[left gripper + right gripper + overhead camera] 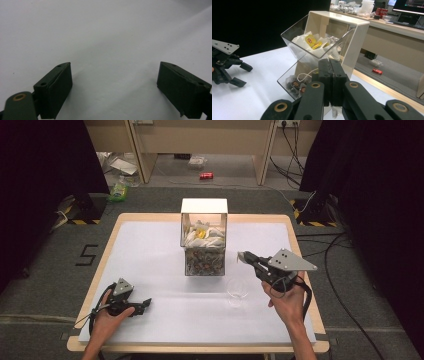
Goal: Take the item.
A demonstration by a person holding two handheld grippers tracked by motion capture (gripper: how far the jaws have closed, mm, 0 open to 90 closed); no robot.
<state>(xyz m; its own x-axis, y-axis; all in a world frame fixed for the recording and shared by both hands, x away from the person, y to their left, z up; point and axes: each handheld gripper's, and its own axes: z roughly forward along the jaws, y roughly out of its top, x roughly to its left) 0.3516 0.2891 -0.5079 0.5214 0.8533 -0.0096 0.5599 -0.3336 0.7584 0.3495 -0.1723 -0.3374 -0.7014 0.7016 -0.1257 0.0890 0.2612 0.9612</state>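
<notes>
A clear two-tier dispenser (204,237) with a cream frame stands at the table's middle, tea bags in both tiers; it rises close ahead in the right gripper view (324,50). My right gripper (246,257) hangs just right of its lower tier, jaws shut (331,67) on a white tea bag (334,112) whose edge pokes out beneath them. A clear empty glass (237,289) stands on the white mat below that gripper. My left gripper (144,305) rests low at the front left, open (115,75), with bare mat between its jaws; it also appears in the right gripper view (244,75).
The white mat (165,270) covers a wood-edged table. On the floor beyond lie a red can (206,176), a green bottle (119,190) and plastic wrap. Cables (340,270) trail along the table's right side. Black curtains flank both sides.
</notes>
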